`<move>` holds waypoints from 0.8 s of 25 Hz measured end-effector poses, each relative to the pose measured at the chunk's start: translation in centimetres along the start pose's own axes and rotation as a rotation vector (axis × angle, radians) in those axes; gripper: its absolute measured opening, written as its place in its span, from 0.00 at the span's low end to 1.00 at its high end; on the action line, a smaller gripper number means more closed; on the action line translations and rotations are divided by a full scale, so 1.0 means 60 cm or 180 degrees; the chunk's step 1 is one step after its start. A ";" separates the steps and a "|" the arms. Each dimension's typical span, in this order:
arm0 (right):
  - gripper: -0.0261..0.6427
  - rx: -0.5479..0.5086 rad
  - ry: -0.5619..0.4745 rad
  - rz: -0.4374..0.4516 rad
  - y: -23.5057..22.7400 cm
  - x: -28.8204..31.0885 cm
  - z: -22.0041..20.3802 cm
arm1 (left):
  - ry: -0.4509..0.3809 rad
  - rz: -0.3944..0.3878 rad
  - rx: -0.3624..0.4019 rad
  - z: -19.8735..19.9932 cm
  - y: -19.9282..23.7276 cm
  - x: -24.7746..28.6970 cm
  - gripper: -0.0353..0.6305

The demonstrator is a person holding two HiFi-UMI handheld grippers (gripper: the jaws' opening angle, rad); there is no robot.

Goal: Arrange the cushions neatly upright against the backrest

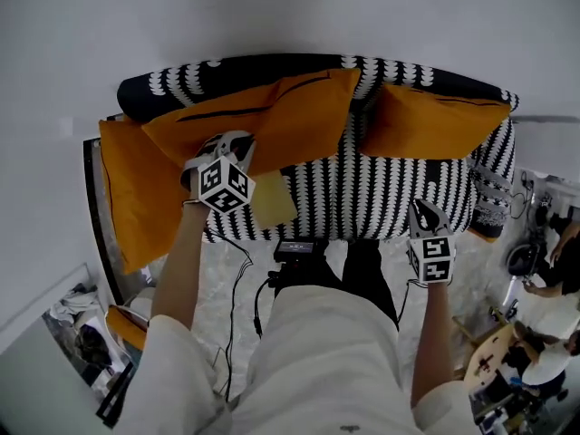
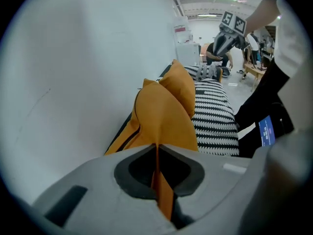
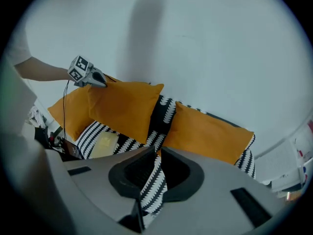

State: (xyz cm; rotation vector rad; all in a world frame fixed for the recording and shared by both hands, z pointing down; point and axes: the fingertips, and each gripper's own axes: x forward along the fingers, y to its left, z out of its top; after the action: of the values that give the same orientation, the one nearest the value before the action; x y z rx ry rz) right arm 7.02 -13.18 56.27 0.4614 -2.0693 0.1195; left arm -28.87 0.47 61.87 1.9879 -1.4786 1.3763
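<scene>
Cushions point(image 1: 272, 120) on striped sofa point(image 1: 381, 198), white wall point(image 1: 272, 16) | left claw point(image 2: 157, 151) grips one | right claw point(image 3: 155, 155) grips striped fabric point(image 3: 151, 182)

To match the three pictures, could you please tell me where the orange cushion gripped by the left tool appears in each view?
Head view: the orange cushion is upper centre-left, with the left tool at its lower left corner.
Left gripper view: cushion at centre, its edge pinched between the tool's jaws.
Right gripper view: cushion left of centre, the left tool at its top corner.
Shared landmark: the black-and-white sofa.

Black-and-white patterned sofa point(image 1: 390, 198) bears three orange cushions point(image 1: 435, 125) and a pale yellow square point(image 1: 274, 203).
</scene>
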 end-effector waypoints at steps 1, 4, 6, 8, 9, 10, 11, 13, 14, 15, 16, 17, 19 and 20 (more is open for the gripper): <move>0.10 0.0066 0.0013 0.0018 0.008 0.001 -0.006 | -0.0016 -0.0012 0.0024 -0.002 0.003 0.009 0.08; 0.10 0.0234 0.0029 0.0090 0.030 0.006 -0.012 | -0.0052 -0.0033 0.0111 -0.013 0.014 0.042 0.08; 0.10 0.0287 0.0021 0.0134 0.045 0.011 -0.008 | -0.0037 -0.0042 0.0171 -0.027 0.020 0.064 0.08; 0.10 0.0299 0.0000 0.0185 0.061 0.015 0.001 | 0.0006 -0.0031 0.0275 -0.042 0.025 0.080 0.08; 0.10 0.0299 -0.0012 0.0217 0.070 0.017 0.007 | 0.0031 -0.0014 0.0350 -0.050 0.028 0.086 0.08; 0.10 0.0297 -0.0023 0.0254 0.079 0.019 0.013 | 0.0061 0.0005 0.0424 -0.058 0.030 0.091 0.08; 0.10 0.0297 -0.0030 0.0294 0.087 0.021 0.018 | 0.0096 0.0018 0.0480 -0.069 0.031 0.097 0.08; 0.10 0.0292 -0.0030 0.0366 0.101 0.027 0.025 | 0.0183 0.0024 0.0495 -0.094 0.034 0.109 0.08; 0.10 0.0286 -0.0028 0.0392 0.107 0.029 0.028 | 0.0215 0.0033 0.0448 -0.105 0.036 0.114 0.08; 0.10 0.0279 -0.0028 0.0413 0.111 0.032 0.031 | 0.0226 0.0052 0.0369 -0.112 0.041 0.119 0.08; 0.10 0.0270 -0.0028 0.0431 0.114 0.034 0.033 | 0.0223 0.0072 0.0270 -0.115 0.046 0.123 0.08; 0.10 0.0259 -0.0026 0.0445 0.116 0.036 0.035 | 0.0226 0.0084 0.0171 -0.116 0.051 0.128 0.08; 0.10 0.0237 -0.0011 0.0462 0.119 0.039 0.036 | 0.0269 0.0094 -0.0002 -0.116 0.059 0.139 0.11; 0.10 0.0230 -0.0002 0.0466 0.120 0.039 0.036 | 0.0294 0.0092 -0.0102 -0.117 0.061 0.143 0.14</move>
State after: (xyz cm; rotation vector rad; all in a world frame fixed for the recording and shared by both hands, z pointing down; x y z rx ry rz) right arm 1.51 -7.75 57.84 0.3533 -2.1036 0.2819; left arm -35.52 -0.94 71.35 1.8648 -1.4843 1.4267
